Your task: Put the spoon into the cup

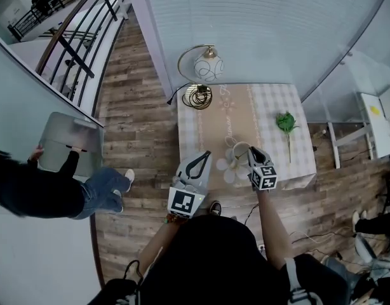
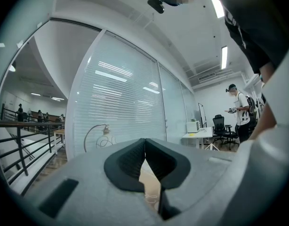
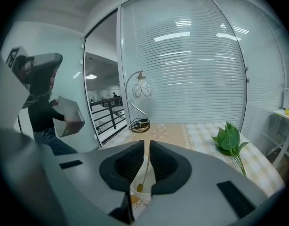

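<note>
The right gripper point(image 3: 147, 145) hangs just over the cup point(image 3: 136, 197) at the lower middle of its view, its jaws narrow on the thin handle of the spoon point(image 3: 143, 173), whose bowl already sits low inside the cup. The placing step looks nearly done. The next move likely calls for parting the jaws and lifting straight up without tipping the cup on the counter point(image 1: 271, 113). The left gripper point(image 2: 145, 141) is closed and empty, idle at lower left
</note>
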A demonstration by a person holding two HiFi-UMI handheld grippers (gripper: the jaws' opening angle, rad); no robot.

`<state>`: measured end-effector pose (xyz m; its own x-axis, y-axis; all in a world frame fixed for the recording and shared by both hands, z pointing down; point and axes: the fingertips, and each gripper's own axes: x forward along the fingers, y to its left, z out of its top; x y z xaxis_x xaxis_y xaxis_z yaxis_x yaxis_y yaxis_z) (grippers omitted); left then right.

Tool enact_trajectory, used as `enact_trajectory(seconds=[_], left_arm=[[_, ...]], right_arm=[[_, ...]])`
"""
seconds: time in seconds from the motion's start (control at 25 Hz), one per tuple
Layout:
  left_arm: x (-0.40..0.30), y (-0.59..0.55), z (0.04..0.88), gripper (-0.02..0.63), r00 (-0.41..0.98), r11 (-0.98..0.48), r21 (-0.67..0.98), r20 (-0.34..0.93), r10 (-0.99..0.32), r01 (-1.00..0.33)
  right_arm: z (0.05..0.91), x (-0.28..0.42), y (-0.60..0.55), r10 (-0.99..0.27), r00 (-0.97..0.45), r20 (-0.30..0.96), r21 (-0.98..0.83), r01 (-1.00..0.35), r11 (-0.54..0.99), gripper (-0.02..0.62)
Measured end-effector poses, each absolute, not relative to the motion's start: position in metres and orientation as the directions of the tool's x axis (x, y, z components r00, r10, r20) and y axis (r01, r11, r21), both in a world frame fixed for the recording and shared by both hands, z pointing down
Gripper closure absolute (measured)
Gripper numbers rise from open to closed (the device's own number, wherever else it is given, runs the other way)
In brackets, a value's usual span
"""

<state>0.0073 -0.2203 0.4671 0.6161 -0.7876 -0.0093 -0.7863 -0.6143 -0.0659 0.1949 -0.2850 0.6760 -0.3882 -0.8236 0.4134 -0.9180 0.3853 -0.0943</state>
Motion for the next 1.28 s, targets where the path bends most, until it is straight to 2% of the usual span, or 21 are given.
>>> enact_trajectory(seconds=[0.52,0.76,1.08,1.28], left_arm=[[0.013,-0.216,0.462,0.589,0.648,-0.645,-0.072,-0.039,-0.761,-0.761],[0.018,-0.220,0.450,0.589,0.658,-0.653,-0.084,-0.059,-0.751,-0.753],[0.022,-0.220,0.436,0.589,0.661,-0.655,-0.090,-0.085,-0.745,-0.750],[0.023,-0.218,0.422,0.589,0.652,-0.649,-0.067,-0.098,-0.751,-0.758]], right_arm=[[0.589,0.184,-0.287,-0.888,-0.394,0.237,-0.052,-0.918,0.393,0.585],[0.521,0.176,-0.284,-0.911,-0.402,0.098,-0.052,-0.916,0.398,0.586],[0.434,0.158,-0.264,-0.906,-0.418,-0.060,0.050,-0.908,0.416,0.586],[0.398,0.159,-0.247,-0.897,-0.412,-0.159,-0.034,-0.906,0.422,0.586]])
